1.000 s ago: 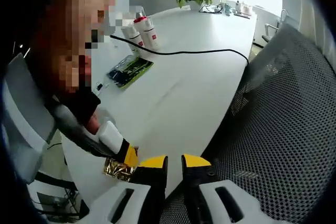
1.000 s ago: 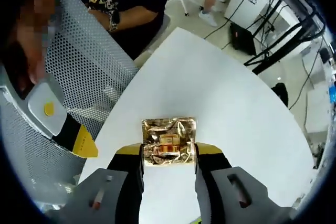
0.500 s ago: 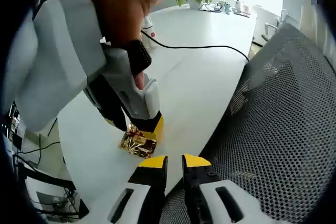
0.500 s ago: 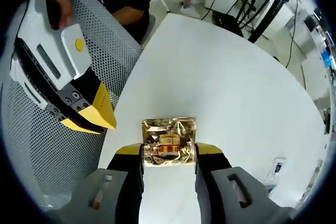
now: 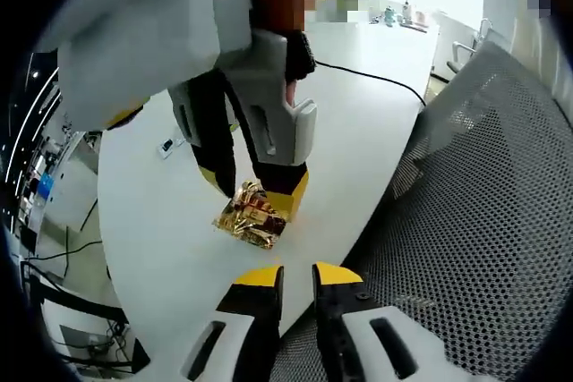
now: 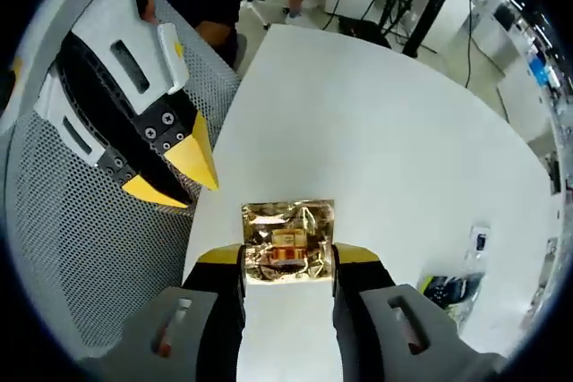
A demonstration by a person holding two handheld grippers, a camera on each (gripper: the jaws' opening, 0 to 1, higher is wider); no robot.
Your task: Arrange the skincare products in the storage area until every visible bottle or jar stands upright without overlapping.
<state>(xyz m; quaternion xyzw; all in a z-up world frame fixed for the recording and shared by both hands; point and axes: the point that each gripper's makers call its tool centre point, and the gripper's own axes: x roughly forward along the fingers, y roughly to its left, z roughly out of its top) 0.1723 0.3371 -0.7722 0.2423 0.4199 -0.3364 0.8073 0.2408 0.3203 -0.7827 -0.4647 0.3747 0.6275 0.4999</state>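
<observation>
One gold foil packet (image 6: 287,241) is clamped between the jaws of the right gripper (image 6: 287,261) and carried just above the near edge of the white table (image 6: 385,158); it also shows in the left gripper view (image 5: 253,215). The left gripper (image 5: 286,276), jaws nearly together on nothing, is kept back over the mesh chair (image 5: 483,221) (probably to leave room). The packet is apparently gripped by its sides so it can be set down in the storage area.
</observation>
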